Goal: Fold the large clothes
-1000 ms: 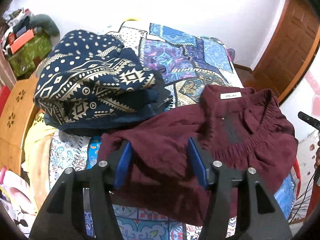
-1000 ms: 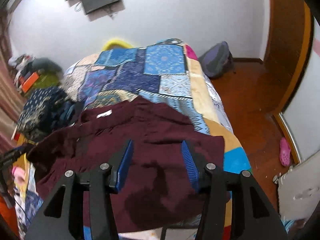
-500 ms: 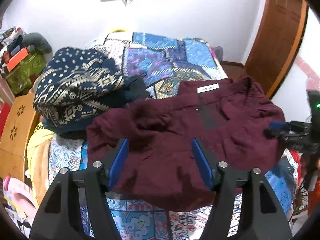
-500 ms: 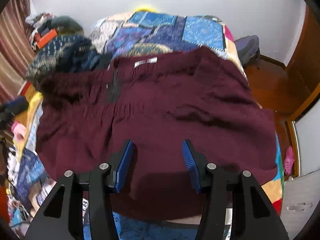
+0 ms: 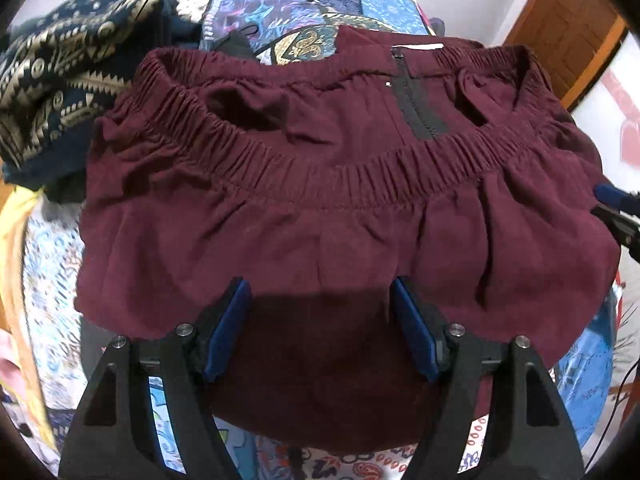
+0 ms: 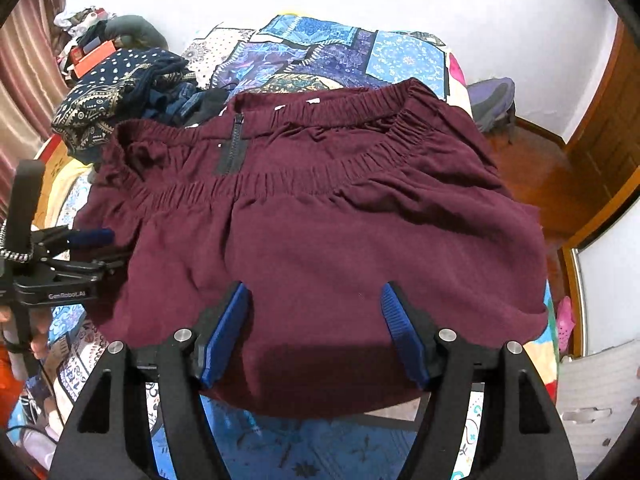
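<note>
A maroon garment (image 5: 320, 216) with an elastic waistband and a black zipper lies folded on the patchwork bed; it also shows in the right wrist view (image 6: 320, 240). My left gripper (image 5: 322, 328) is open and empty, low over the garment's near edge. My right gripper (image 6: 314, 330) is open and empty over the same near edge. The right gripper's blue tip (image 5: 614, 196) shows at the garment's right side in the left wrist view. The left gripper (image 6: 86, 246) shows at the garment's left side in the right wrist view.
A navy and gold patterned pile of clothes (image 5: 52, 80) lies at the back left of the bed (image 6: 340, 52). A grey bag (image 6: 490, 100) sits on the wooden floor at the right. A wooden door (image 5: 568, 32) is at the right. Clutter (image 6: 92, 44) stands at the far left.
Both grippers have dropped lower and closer to the maroon garment. The garment now lies spread flatter, its waistband facing away. Both stay open.
</note>
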